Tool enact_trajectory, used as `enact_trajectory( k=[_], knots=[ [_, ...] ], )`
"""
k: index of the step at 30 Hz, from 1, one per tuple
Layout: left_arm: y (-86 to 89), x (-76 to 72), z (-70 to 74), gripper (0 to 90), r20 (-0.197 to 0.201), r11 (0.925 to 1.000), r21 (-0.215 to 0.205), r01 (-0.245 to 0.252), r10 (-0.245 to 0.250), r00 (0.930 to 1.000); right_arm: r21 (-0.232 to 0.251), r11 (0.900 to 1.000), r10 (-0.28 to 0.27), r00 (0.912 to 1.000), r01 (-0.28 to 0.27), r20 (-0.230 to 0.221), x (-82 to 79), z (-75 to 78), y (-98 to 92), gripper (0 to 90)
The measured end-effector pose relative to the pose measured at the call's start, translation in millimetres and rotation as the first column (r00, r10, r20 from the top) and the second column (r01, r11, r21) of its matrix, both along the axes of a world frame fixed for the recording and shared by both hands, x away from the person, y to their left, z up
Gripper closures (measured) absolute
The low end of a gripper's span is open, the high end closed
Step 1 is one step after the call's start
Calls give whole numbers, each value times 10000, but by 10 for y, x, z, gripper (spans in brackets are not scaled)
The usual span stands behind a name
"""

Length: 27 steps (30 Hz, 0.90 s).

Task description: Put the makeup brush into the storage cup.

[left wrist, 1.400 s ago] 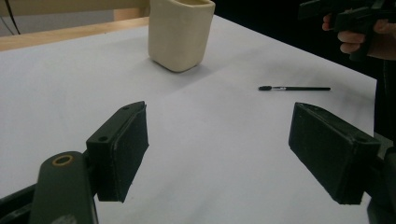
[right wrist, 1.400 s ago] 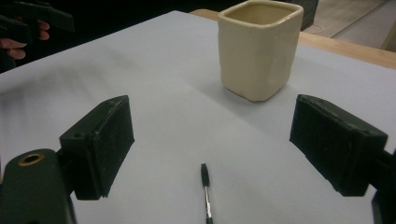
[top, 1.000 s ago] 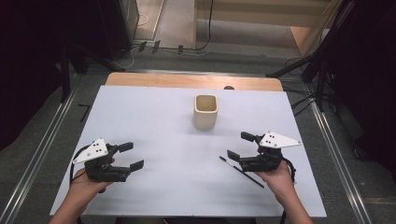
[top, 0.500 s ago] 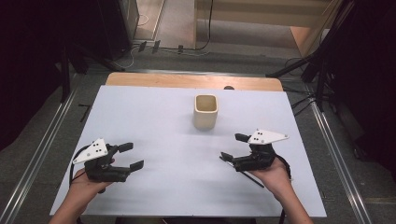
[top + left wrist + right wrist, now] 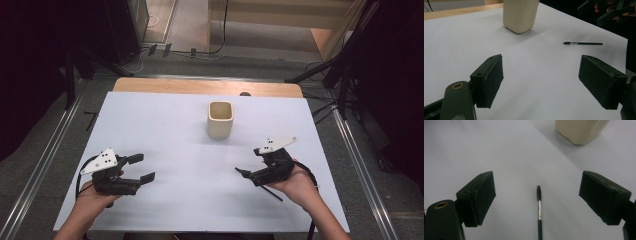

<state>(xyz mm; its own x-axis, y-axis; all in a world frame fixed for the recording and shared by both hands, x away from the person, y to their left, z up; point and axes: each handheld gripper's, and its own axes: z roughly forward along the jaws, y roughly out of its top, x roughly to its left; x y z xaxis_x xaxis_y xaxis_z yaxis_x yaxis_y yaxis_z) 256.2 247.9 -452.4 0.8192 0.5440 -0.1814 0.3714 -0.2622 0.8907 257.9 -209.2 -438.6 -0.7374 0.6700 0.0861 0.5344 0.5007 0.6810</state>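
Since the brush (image 5: 539, 207) looks thin, light and probably stiff, the wide-open, empty right gripper (image 5: 537, 200) should pinch its handle mid-length.

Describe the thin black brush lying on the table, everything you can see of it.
The brush is a slim wand: a short dark bristled tip, a thin silvery neck, then a black handle. It lies flat on the white table, tip toward the cream cup. The open right gripper straddles it without touching.

Thin black brush (image 5: 539, 207) — flat on table (image 5: 486, 145)
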Motion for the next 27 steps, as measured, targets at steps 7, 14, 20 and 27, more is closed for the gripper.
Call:
enact_trajectory(
  k=[7,14,20,27],
  knots=[
    [-5,9,-3,203,-6,10000,50,0,0,10000,-959,9945,367,9970,-431,-682,39,-2,28,162],
    [-8,10,-8,203,-15,10000,55,21,-21,10000,-1815,9810,414,9884,-679,-1460,92,-31,57,169],
    [-7,9,-8,203,-61,10000,95,7,-7,10000,-2422,9663,356,9771,-872,-2097,130,-40,74,189],
    [-7,6,-8,203,-84,9999,101,20,-19,10000,-3154,9423,254,9634,-1122,-2667,154,-70,86,194]
  ],
)
